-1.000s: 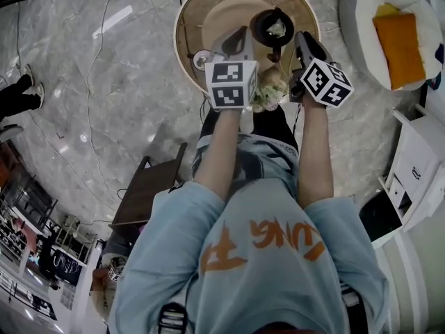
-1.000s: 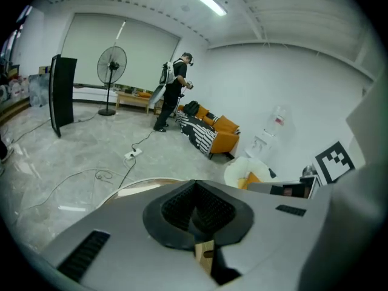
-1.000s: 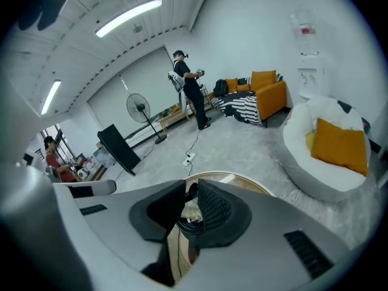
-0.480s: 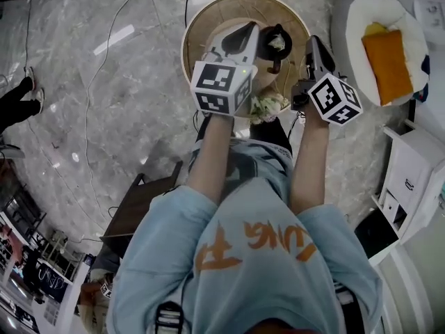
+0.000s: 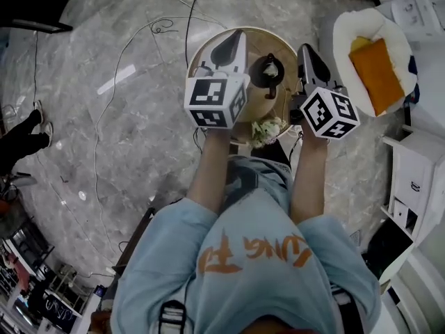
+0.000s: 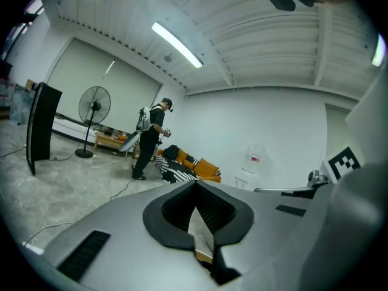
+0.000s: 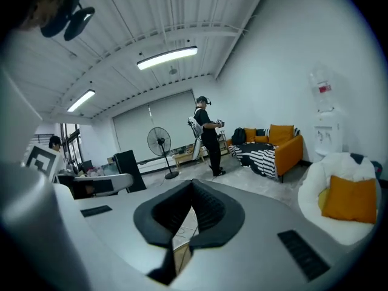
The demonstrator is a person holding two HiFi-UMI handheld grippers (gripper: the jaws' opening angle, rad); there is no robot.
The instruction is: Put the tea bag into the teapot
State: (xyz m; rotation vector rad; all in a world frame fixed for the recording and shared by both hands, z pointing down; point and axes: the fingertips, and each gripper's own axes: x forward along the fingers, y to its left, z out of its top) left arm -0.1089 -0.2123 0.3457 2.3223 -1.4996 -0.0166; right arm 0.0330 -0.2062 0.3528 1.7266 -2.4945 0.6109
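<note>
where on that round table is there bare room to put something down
The table shows bare wood along its far rim, behind the teapot. The near edge is crowded by the flowers. The left gripper hangs over the table's left side and hides it, so that part cannot be judged.

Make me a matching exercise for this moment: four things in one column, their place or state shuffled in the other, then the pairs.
1. teapot
2. orange cushion
3. standing fan
4. right claw

A. shut, nothing in it
B. on the white beanbag
C. on the round table
D. on the floor, far across the room

Pairs: 1-C, 2-B, 3-D, 4-A
</note>
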